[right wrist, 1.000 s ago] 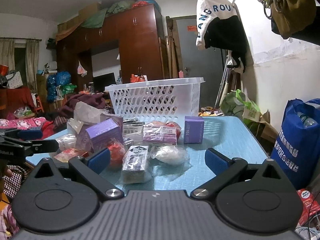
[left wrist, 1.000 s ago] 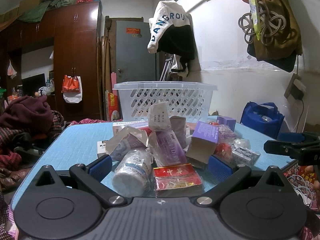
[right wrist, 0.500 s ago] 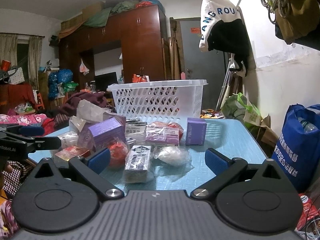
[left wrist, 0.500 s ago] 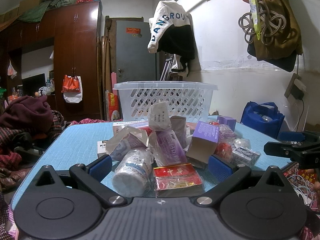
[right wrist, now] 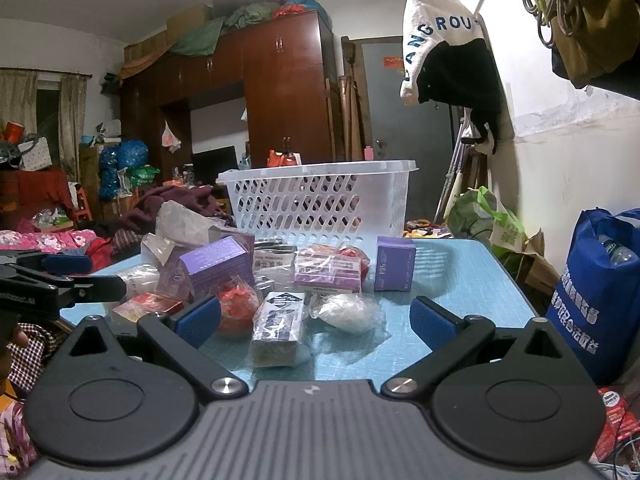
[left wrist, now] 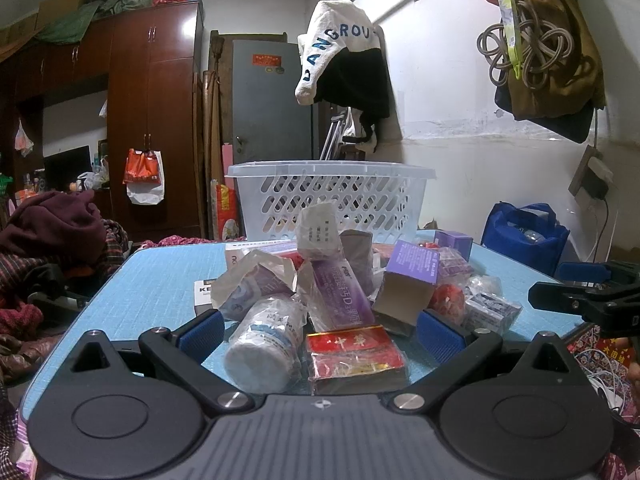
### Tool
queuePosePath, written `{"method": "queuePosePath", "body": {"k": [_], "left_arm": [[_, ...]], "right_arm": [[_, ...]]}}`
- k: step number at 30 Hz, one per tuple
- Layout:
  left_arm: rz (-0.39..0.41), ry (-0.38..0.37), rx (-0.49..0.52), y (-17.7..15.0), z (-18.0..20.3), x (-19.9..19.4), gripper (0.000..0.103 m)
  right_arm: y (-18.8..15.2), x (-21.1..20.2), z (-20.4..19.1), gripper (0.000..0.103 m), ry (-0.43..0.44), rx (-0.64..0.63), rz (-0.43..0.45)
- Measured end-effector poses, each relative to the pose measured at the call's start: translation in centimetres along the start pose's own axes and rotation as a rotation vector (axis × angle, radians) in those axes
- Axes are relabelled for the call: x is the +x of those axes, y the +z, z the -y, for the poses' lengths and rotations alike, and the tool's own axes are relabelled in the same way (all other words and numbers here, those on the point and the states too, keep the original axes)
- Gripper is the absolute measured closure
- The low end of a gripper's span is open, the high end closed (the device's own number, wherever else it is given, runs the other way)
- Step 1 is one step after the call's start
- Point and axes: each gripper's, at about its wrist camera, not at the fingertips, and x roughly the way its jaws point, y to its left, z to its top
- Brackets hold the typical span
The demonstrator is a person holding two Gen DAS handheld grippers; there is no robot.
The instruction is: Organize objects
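Almost nothing changes across the last second. In the left wrist view the pile sits in the same part of the frame; in the right wrist view the scene shifts only slightly, as if that hand tilts a little. We judge that sorting has not begun.

Our left gripper (left wrist: 318, 330) is spread wide and holds nothing; between its blue pads, low in the centre of the frame, lie a wrapped white bottle (left wrist: 266, 342) and a red packet (left wrist: 354, 350). Our right gripper (right wrist: 314, 320) is likewise wide apart and empty, with a small dark-printed box (right wrist: 278, 326) and a clear bag of something white (right wrist: 348, 312) in the gap ahead of it, and a red ball-like bundle (right wrist: 238, 306) by its left pad.

The heap covers the middle of the blue table (left wrist: 160, 284). The white basket (left wrist: 328, 200) stands behind it, at the centre of the frame, seemingly empty, though we cannot see its floor. A purple box (right wrist: 394, 264) stands upright, apart on the right.

With both claws poised, either could close on the nearest item.
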Motion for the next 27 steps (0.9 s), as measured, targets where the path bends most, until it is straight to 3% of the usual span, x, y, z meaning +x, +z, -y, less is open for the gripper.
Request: {"method": "queuePosePath", "body": {"k": [10, 16, 21, 25, 27], "left_arm": [[0.01, 0.036, -0.006, -0.6, -1.4, 0.2, 0.0], [0.011, 0.081, -0.009, -1.6, -3.8, 0.1, 0.003], [0.003, 0.054, -0.015, -1.8, -4.3, 1.4, 0.005], [0.009, 0.037, -0.031, -1.9, -4.4, 2.7, 0.018], [0.007, 0.008, -0.064, -1.9, -5.0, 2.8, 0.033]], "right_arm": [[-0.4, 0.2, -0.9, 0.0, 0.035, -0.044, -0.001], [-1.2, 1.5, -1.4, 0.024, 0.065, -0.059, -0.05], [-1.8, 2.6, -1.6, 0.029, 0.069, -0.056, -0.091], [-1.9, 3.4, -1.7, 0.043, 0.075, -0.047, -0.111], [-1.9, 3.4, -1.7, 0.054, 0.064, -0.049, -0.109]]}}
